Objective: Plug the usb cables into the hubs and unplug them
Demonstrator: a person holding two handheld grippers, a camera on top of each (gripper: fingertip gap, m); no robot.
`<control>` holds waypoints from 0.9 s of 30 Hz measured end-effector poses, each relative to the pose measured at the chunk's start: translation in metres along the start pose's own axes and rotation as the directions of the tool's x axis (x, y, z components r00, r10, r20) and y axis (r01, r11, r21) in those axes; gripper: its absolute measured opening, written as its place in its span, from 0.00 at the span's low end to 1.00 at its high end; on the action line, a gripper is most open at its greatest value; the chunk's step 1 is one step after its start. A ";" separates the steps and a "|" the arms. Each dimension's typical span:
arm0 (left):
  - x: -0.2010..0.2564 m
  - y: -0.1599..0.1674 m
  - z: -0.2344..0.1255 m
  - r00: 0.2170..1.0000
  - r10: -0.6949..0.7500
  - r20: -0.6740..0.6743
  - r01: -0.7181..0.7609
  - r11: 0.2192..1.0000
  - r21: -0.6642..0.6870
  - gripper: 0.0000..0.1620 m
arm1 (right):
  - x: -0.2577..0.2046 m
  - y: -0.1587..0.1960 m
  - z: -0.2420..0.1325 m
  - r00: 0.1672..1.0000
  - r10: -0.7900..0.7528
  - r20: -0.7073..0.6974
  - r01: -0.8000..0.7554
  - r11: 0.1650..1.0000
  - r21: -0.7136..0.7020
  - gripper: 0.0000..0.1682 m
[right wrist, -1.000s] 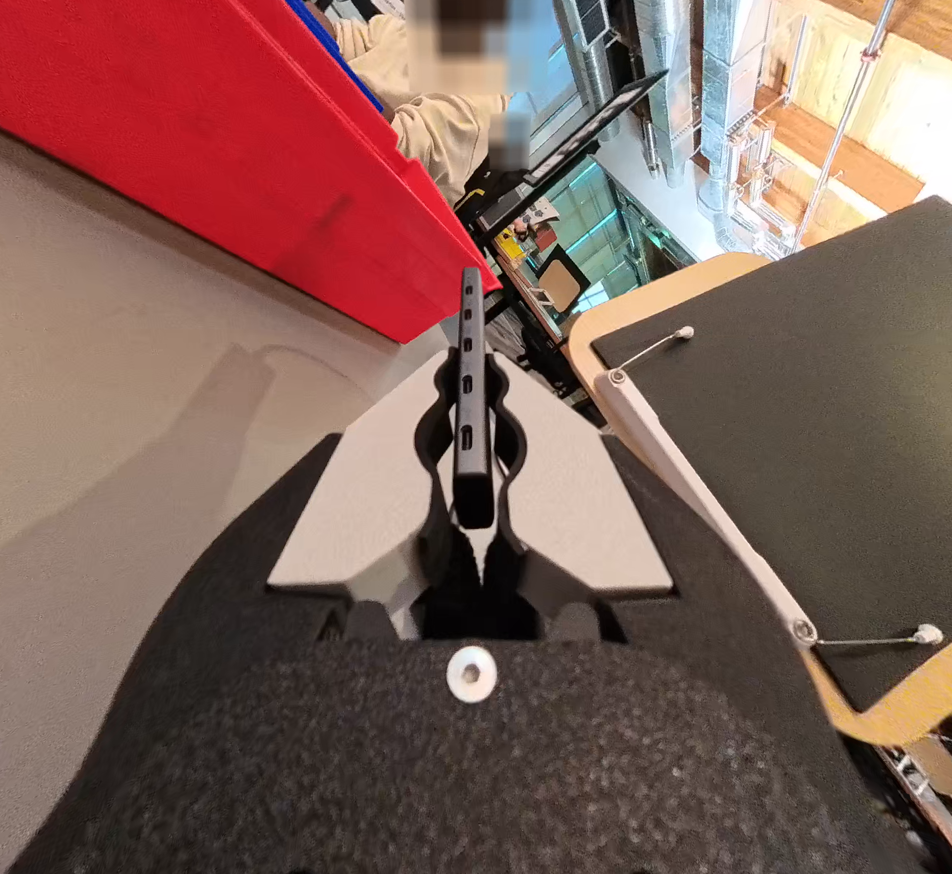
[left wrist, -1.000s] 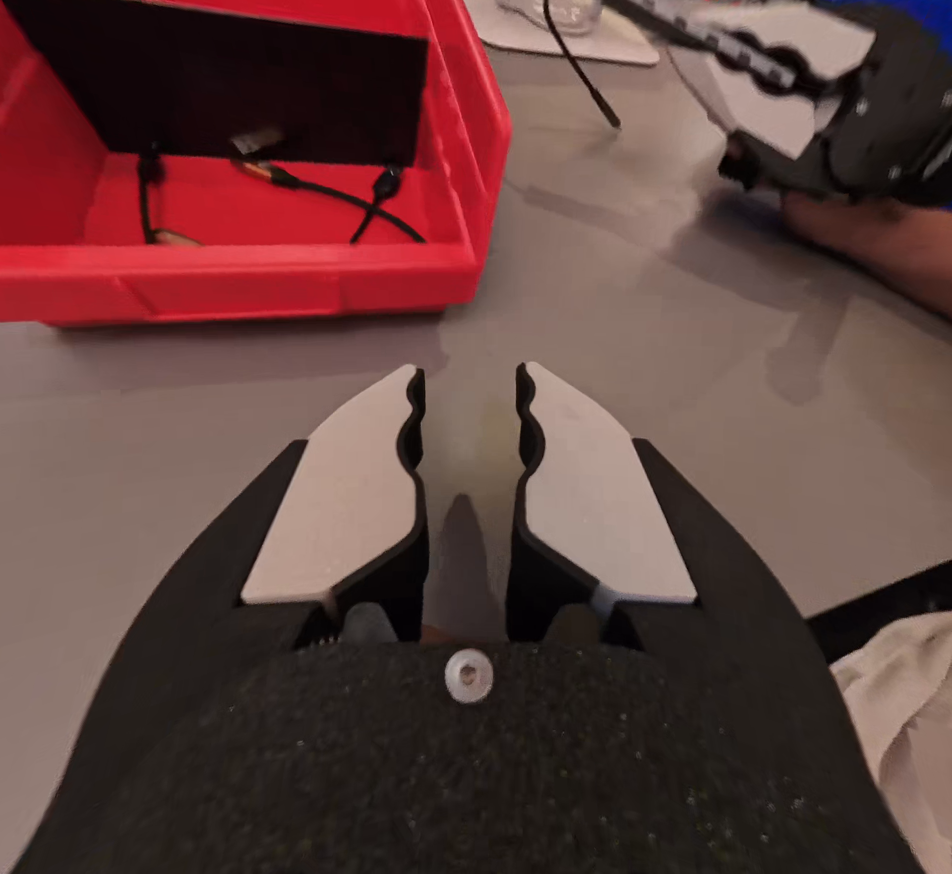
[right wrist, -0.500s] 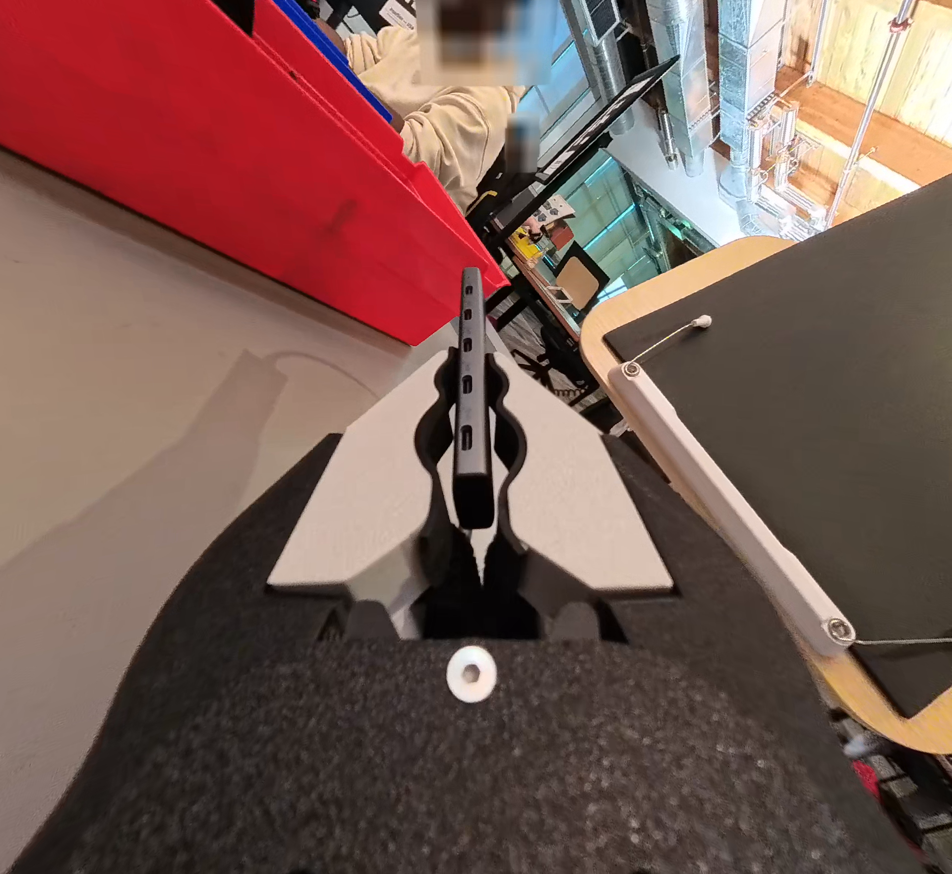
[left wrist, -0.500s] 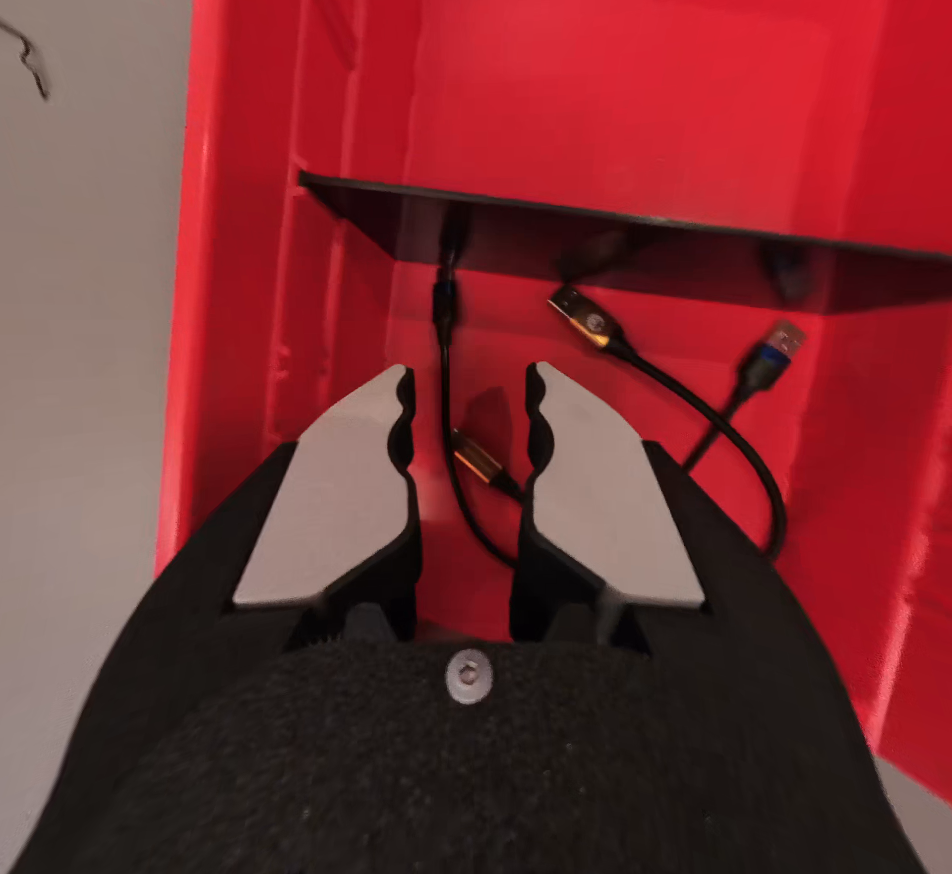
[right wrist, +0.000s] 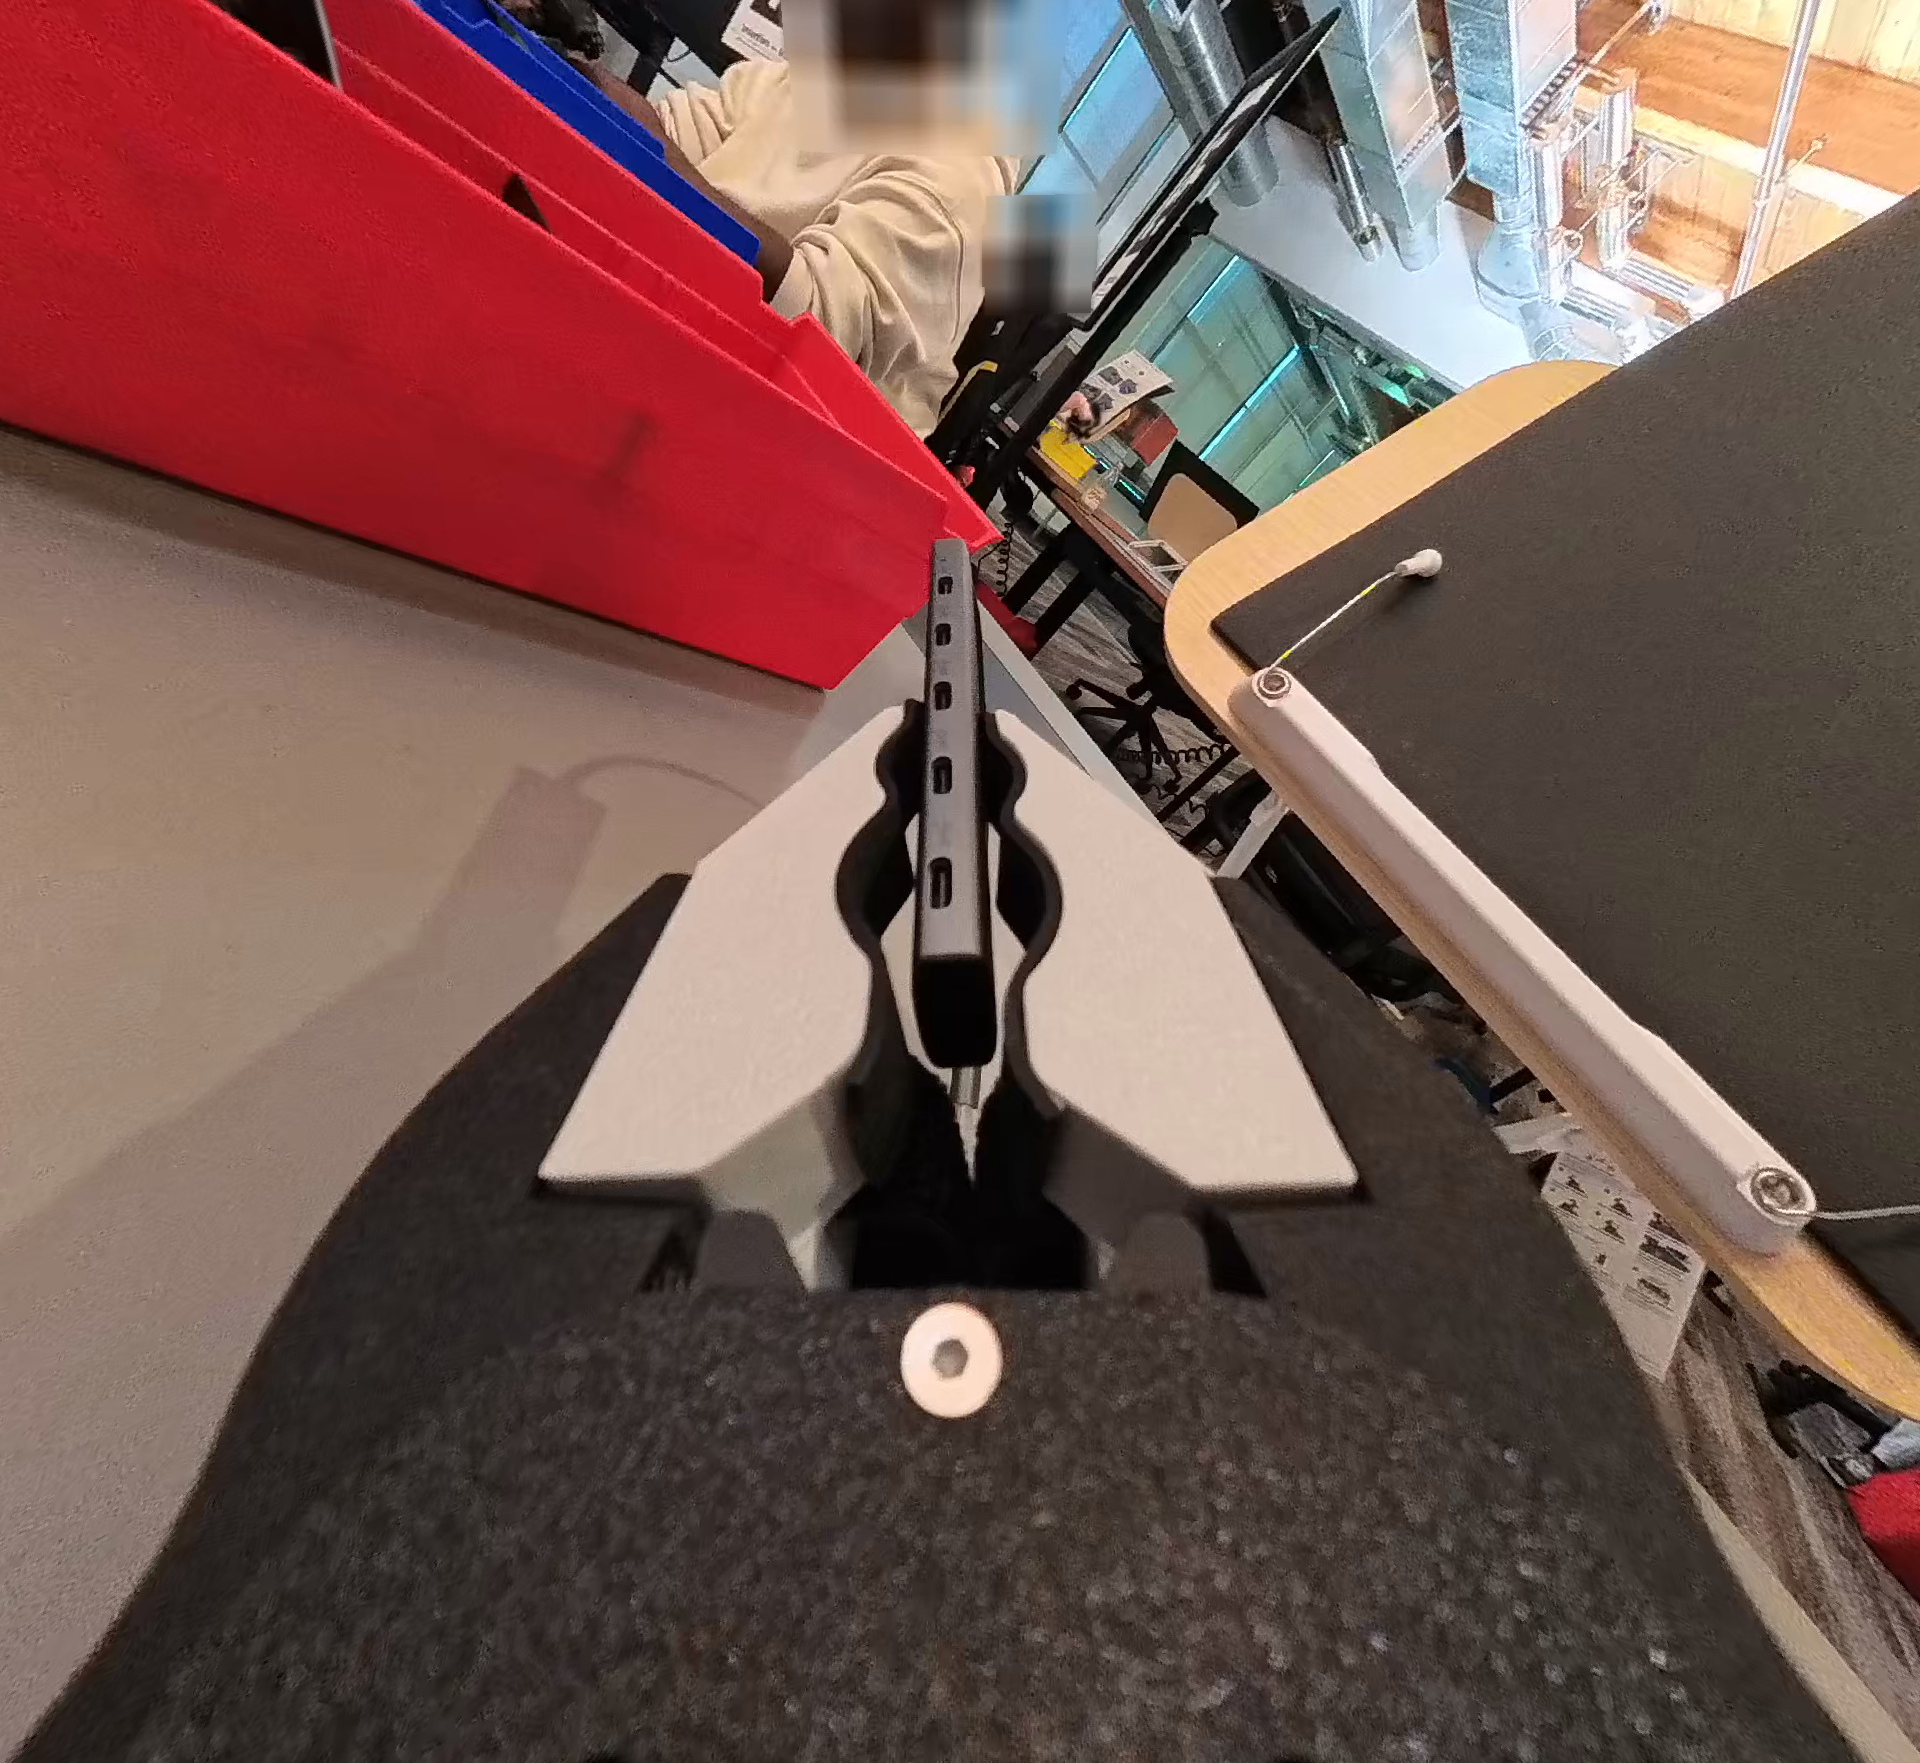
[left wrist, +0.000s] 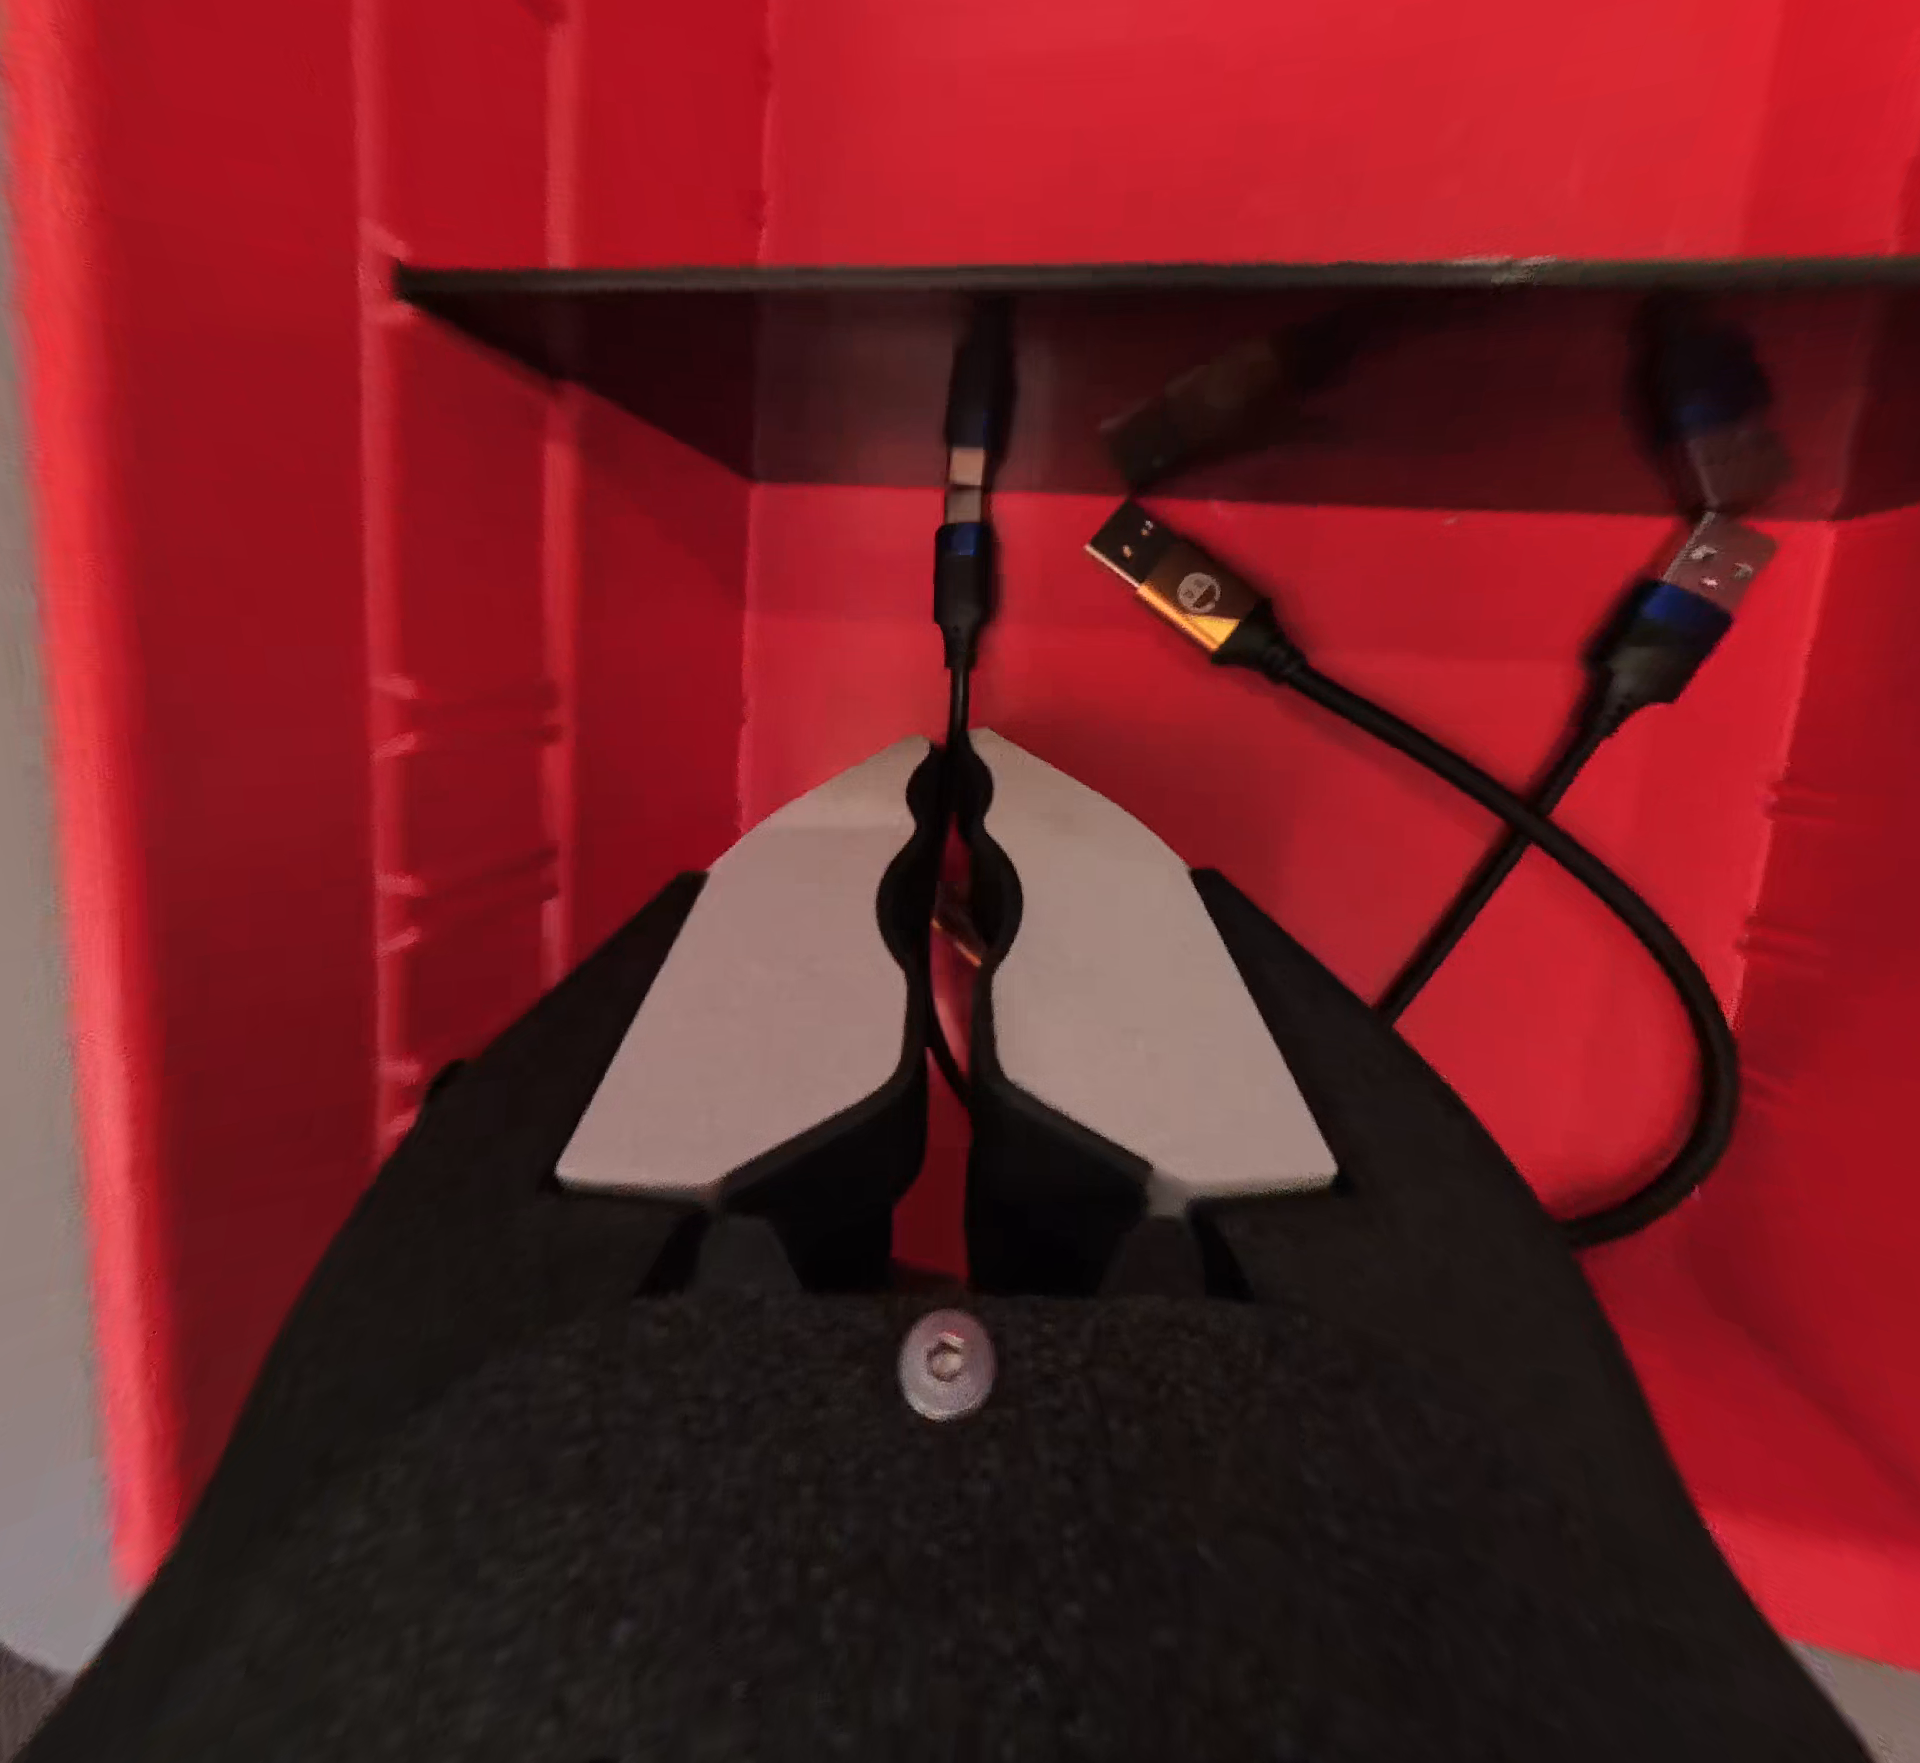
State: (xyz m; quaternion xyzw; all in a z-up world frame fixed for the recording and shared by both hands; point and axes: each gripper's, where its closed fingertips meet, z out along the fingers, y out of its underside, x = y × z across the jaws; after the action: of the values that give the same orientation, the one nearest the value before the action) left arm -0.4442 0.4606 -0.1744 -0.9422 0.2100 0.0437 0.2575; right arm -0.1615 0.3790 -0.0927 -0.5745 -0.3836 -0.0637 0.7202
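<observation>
In the left wrist view my left gripper is inside a red bin, shut on a thin black cable that runs out of its tips to a black plug with a blue ring against a black divider. A gold plug shows between the jaws behind the tips. In the right wrist view my right gripper is shut on a slim dark hub with a row of ports, held edge-up above the grey table, beside the red bin's outer wall.
In the bin lie a gold USB plug on a black cable and a blue-ringed USB plug. A board with black felt stands to the right. A person in a beige top sits beyond blue bins. Tip to tip, the grippers are about 30 cm apart.
My left gripper moved from above the table into the red bin and its open jaws came shut on the thin black cable. My right gripper kept its hold on the hub, nearly still.
</observation>
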 end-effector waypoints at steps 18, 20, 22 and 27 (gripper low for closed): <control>0.005 -0.009 -0.033 0.983 -0.003 -0.186 -0.001 1.000 -0.023 0.20 | -0.014 -0.002 0.000 0.996 -0.078 0.037 0.078 0.997 0.004 0.04; 0.005 -0.008 -0.013 0.973 -0.062 -0.222 0.046 0.996 -0.078 0.20 | -0.014 -0.002 0.000 0.996 -0.074 0.039 0.074 0.997 0.005 0.05; 0.003 -0.001 0.000 0.973 -0.082 -0.215 0.050 0.987 -0.150 0.20 | -0.013 -0.002 0.000 0.997 -0.066 0.042 0.066 0.998 0.006 0.05; -0.006 0.006 0.016 0.994 -0.014 -0.108 -0.005 0.986 -0.168 0.19 | -0.012 -0.002 0.001 0.997 -0.056 0.045 0.056 0.998 0.006 0.04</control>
State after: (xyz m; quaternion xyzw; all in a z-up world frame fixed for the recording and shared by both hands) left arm -0.4521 0.4662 -0.1900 -0.9620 0.2171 0.0096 0.1654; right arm -0.1714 0.3748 -0.0991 -0.5633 -0.4159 -0.0700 0.7105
